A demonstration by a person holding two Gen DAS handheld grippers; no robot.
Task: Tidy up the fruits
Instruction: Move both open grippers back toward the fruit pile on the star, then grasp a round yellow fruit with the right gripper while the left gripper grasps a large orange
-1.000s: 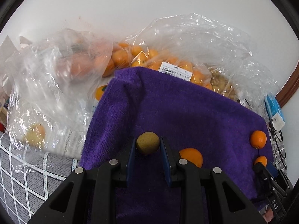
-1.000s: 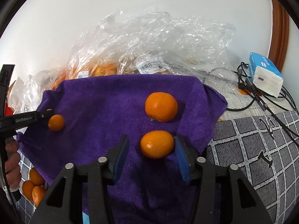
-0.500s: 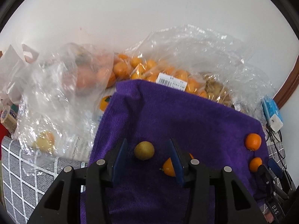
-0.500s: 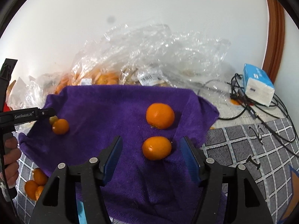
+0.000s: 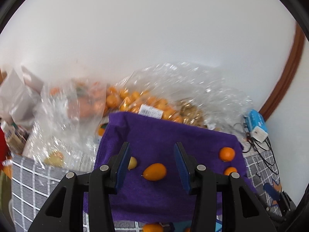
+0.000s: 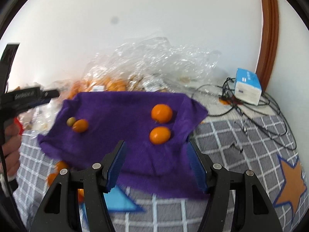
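A purple towel [image 5: 173, 135] lies on a grey checked cover. On it in the left wrist view are a small yellow-green fruit [image 5: 132, 163], partly behind my left finger, and an oval orange kumquat [image 5: 154, 171]. My left gripper [image 5: 151, 154] hangs open above them, touching neither. Two round oranges [image 5: 227, 154] sit at the towel's right side. In the right wrist view the same towel [image 6: 115, 106] carries these two oranges [image 6: 161, 113] [image 6: 160, 135]. My right gripper [image 6: 156, 148] is open just short of the nearer one. The left gripper [image 6: 52, 94] shows at the left.
Clear plastic bags of oranges [image 5: 135, 102] are piled against the white wall behind the towel. A blue and white box [image 6: 248, 86] with tangled black cables lies at the right. Loose oranges [image 6: 58, 170] lie off the towel's front left edge. A person's hand [image 6: 11, 147] holds the left gripper.
My left gripper let go of the yellow-green fruit, opened, and rose away from it. My right gripper opened wider off the nearer orange and pulled back and up.
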